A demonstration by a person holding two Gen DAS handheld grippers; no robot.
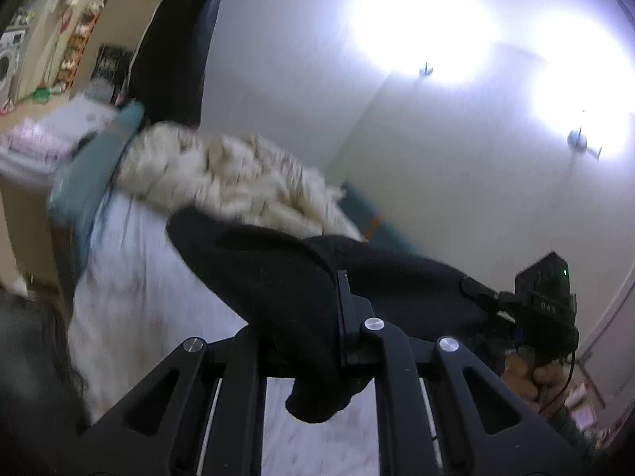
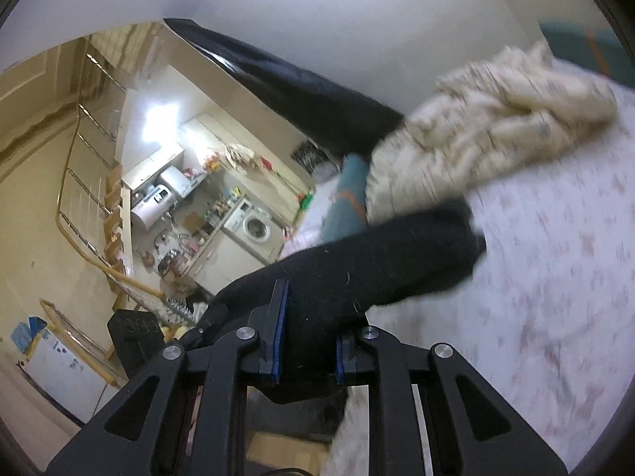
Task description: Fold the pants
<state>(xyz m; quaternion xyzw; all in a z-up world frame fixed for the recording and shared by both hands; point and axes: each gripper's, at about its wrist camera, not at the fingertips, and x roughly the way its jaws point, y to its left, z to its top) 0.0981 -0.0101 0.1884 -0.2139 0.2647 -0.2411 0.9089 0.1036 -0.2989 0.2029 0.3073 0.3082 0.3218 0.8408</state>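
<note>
The black pants (image 1: 258, 277) hang lifted above the bed, stretched between both grippers. My left gripper (image 1: 313, 341) is shut on one end of the cloth, which bunches over its fingers and hides the left one. To the right, the fabric runs to the right gripper's black housing (image 1: 545, 297) with its green light. In the right wrist view my right gripper (image 2: 309, 343) is shut on the pants (image 2: 377, 269), its blue pads (image 2: 279, 337) pressing a thick fold. The loose end reaches out over the sheet.
A bed with a white flowered sheet (image 2: 555, 277) lies below. A cream fluffy blanket (image 2: 496, 127) and a teal pillow (image 2: 349, 198) sit at its far end. Beyond the bed's left side are a kitchen corner and a washing machine (image 2: 254, 228).
</note>
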